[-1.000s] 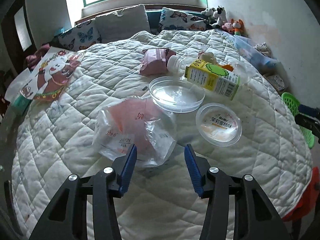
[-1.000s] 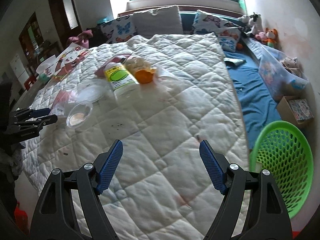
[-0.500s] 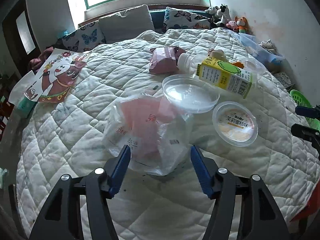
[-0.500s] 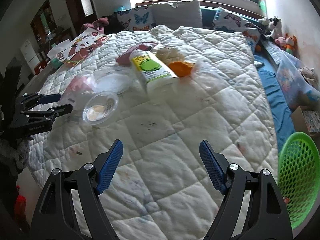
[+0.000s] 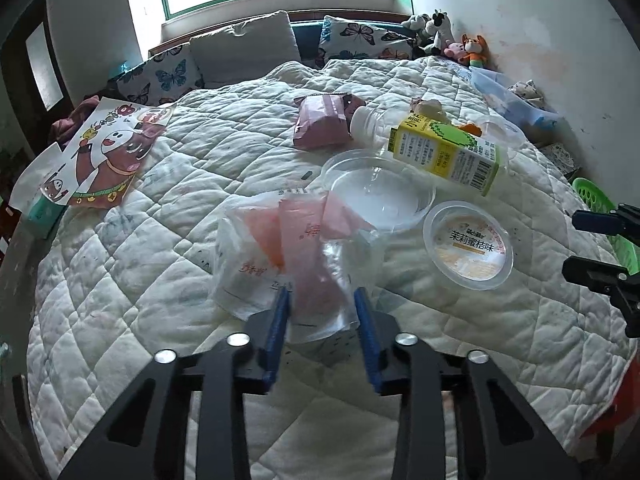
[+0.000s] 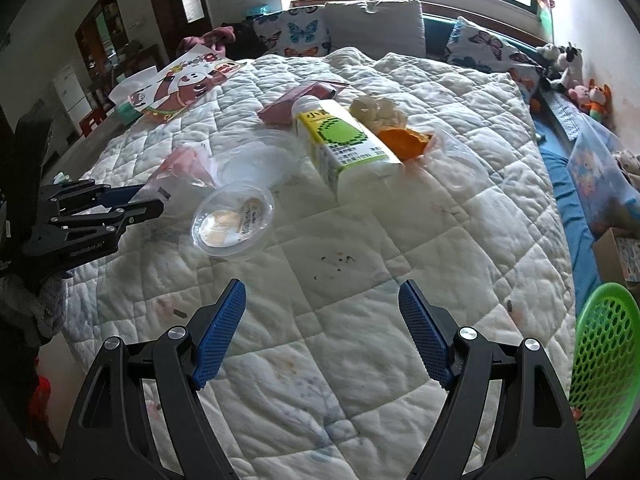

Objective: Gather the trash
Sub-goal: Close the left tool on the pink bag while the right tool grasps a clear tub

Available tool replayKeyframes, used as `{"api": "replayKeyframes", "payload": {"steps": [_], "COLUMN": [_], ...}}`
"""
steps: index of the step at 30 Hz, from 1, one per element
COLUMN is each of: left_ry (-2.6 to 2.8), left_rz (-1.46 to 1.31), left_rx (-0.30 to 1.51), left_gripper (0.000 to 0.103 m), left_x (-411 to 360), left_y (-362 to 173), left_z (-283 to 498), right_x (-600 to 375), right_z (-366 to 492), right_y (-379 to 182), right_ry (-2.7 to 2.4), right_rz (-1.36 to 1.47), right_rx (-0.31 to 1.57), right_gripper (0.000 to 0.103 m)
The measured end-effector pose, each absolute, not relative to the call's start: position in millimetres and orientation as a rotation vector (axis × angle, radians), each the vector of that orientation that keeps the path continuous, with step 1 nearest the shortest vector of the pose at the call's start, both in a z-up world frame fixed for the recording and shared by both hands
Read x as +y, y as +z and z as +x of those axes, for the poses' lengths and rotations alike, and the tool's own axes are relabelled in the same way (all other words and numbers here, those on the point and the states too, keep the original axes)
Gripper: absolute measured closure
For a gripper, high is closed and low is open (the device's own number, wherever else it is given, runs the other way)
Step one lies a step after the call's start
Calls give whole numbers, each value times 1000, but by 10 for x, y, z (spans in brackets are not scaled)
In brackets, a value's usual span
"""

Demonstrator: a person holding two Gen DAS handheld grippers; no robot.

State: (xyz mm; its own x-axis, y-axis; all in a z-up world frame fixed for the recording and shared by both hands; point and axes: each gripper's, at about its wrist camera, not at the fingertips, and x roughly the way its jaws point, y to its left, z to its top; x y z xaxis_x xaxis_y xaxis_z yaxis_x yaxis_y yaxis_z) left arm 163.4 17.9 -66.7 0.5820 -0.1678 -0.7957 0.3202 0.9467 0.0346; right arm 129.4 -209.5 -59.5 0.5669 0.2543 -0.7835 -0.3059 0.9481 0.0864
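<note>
Left gripper (image 5: 322,312): jaws have just been closing, and they now pinch the near edge of the clear plastic bag (image 5: 292,256), pink wrappers inside. The bag lies on the quilted bed (image 5: 132,280) at the near end of the trash cluster, just beside the empty clear lid (image 5: 378,190).

Right gripper (image 6: 322,334): jaws wide apart, nothing between them, hovering over bare quilt. The sealed jelly cup (image 6: 232,222) lies ahead of it and to its left, the yellow-green bottle (image 6: 344,146) and orange peel (image 6: 404,142) farther on.

The green basket (image 6: 604,364) stands off the bed's right side, well apart from the bag.

Risks, as judged:
- The grip is on thin film only; the bag may slip out or stretch on lifting.
- The bag mouth's direction is unclear; the wrappers could spill out in transit.
- A dragged bag could nudge the clear lid or the jelly cup.
- The long carry to the basket passes in front of the right gripper; a collision is possible.
</note>
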Motion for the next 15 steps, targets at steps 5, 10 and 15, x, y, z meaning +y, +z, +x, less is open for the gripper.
{"api": "replayKeyframes", "payload": {"steps": [5,10,15], "left_ry": [-280,-267,-246], "left_rz": [168,155,131], "left_rx": [891,872,859], "left_gripper": [79,81,81], "left_x": [247,331,452], "left_y": [-607,-526,-450], "left_z": [1596,1545,1520], "right_x": [-2019,-1906,-1727], "right_z": [1329,1370,1455], "right_y": [-595,-607,-642], "right_ry": [345,368,399], "right_rz": [-62,-59,-73], "right_rx": [910,911,914], "right_gripper": [24,24,24]}}
